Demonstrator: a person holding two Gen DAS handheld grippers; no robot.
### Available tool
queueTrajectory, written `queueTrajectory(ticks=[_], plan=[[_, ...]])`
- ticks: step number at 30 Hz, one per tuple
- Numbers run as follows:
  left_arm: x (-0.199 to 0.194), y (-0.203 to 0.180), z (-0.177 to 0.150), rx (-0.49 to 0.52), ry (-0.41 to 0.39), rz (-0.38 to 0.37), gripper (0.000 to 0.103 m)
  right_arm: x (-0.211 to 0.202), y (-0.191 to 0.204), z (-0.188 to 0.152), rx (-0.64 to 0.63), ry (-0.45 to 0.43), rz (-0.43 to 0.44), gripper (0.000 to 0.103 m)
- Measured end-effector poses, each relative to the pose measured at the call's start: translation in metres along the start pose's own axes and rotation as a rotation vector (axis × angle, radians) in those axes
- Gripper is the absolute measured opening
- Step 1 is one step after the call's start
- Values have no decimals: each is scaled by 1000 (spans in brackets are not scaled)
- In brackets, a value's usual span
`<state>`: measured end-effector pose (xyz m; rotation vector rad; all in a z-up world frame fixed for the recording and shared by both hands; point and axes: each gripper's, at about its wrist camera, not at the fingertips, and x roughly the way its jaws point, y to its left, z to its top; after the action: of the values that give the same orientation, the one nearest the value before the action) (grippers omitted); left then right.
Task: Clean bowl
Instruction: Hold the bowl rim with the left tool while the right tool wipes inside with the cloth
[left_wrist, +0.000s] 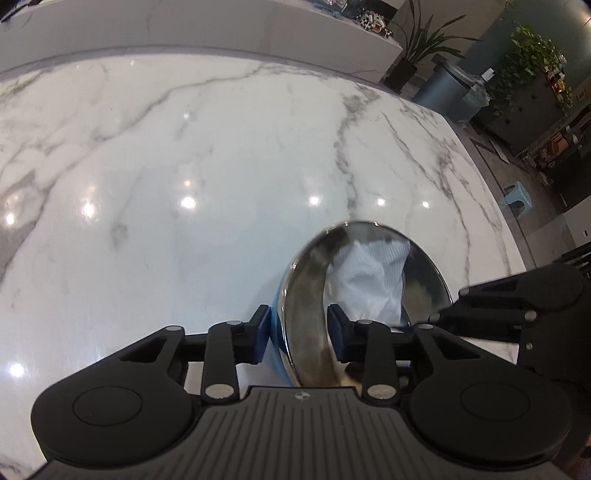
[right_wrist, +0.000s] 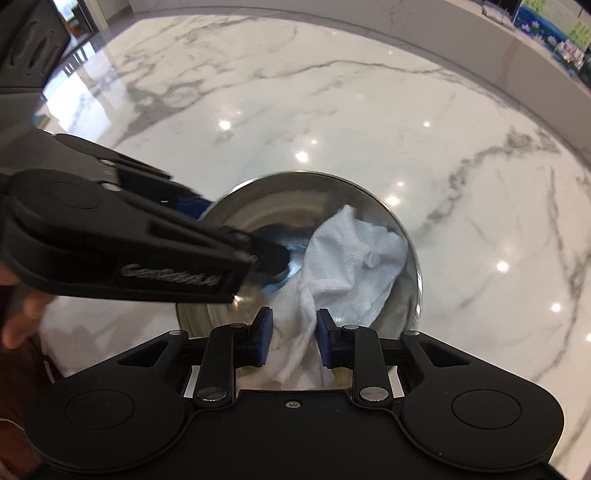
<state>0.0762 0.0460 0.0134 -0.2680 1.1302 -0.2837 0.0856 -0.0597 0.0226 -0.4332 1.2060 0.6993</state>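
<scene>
Left gripper (left_wrist: 298, 334) clamps bowl (left_wrist: 306, 332) rim to steady it; right gripper (right_wrist: 294, 338) pinches cloth (right_wrist: 351, 266) inside bowl for wiping.

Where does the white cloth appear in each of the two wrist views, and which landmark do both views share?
Left wrist: white cloth lies lower right of centre, inside the steel bowl.
Right wrist: white cloth lies centre, running down between the right gripper pads.
Shared landmark: the bowl's shiny rim on the marble counter.

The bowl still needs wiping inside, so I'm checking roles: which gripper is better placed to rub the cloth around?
Right. The right gripper has the white cloth between its pads inside the bowl; the left gripper straddles its rim.
</scene>
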Motion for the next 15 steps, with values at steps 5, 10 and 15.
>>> queueTrajectory(ticks=[5, 10, 15], plan=[[3, -3, -2, 49, 17, 67, 18, -1, 8, 1, -64, 9, -54, 22], [2, -1, -2, 52, 13, 66, 18, -1, 16, 2, -149, 9, -174, 21], [1, -3, -3, 61, 5, 81, 19, -4, 11, 1, -185, 4, -276, 20]])
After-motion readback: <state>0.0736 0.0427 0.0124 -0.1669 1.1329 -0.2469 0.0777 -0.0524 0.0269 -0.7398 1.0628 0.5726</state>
